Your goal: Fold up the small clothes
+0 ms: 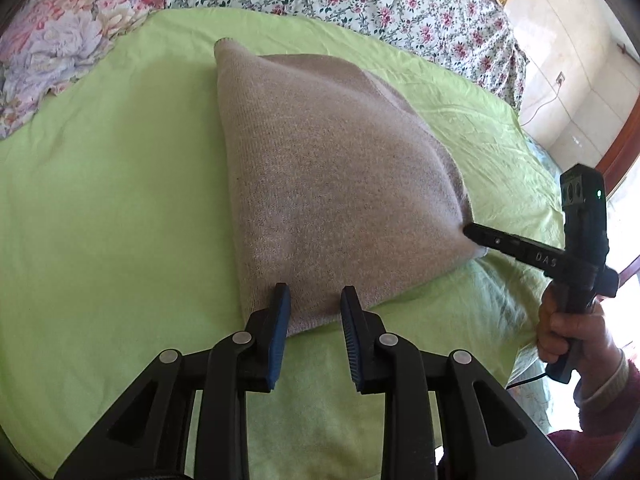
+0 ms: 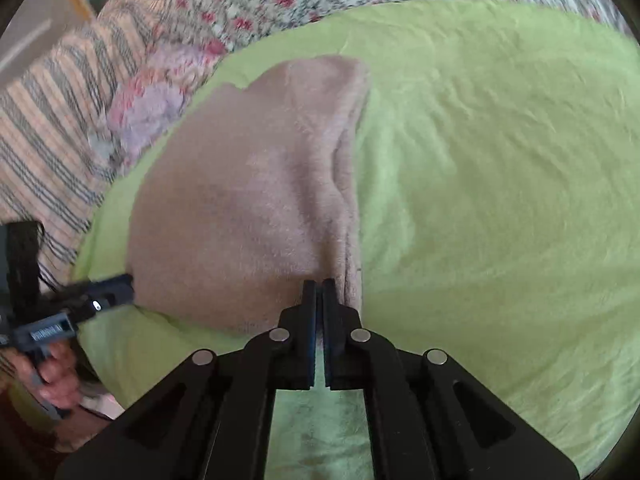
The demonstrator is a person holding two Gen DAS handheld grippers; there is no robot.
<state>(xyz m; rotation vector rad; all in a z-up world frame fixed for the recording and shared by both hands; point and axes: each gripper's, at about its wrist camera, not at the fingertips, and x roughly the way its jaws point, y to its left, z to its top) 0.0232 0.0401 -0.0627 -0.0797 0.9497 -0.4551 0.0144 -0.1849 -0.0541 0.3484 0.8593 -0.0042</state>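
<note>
Left wrist view shows the left tool (image 1: 315,300) with its blue pads (image 1: 280,320) spread apart, straddling the near edge of a beige knitted garment (image 1: 328,168) without pinching it. The garment lies on a green sheet (image 1: 100,200) spread over the bed, and it looks already folded at least once into a rough rectangle. At its right-hand corner the right tool (image 1: 474,236) has its tips closed on the knit.

In the right wrist view the right tool (image 2: 319,286) has its jaws drawn nearly together on the garment (image 2: 240,200), right by the bunched stack of edges on that side. The left tool (image 2: 120,284) reaches to the opposite near corner.

The step in hand seems to be taking both near corners for the next fold. To do it well, the left tool should slide forward far enough to catch every layer, then close firmly before any lift. The right grip sits close to loose, rippled edges, so a layer could slip out; a deeper bite would be safer. Both corners should rise together and travel level, so the knit does not sag or skew, and land squarely on the far edge.
</note>
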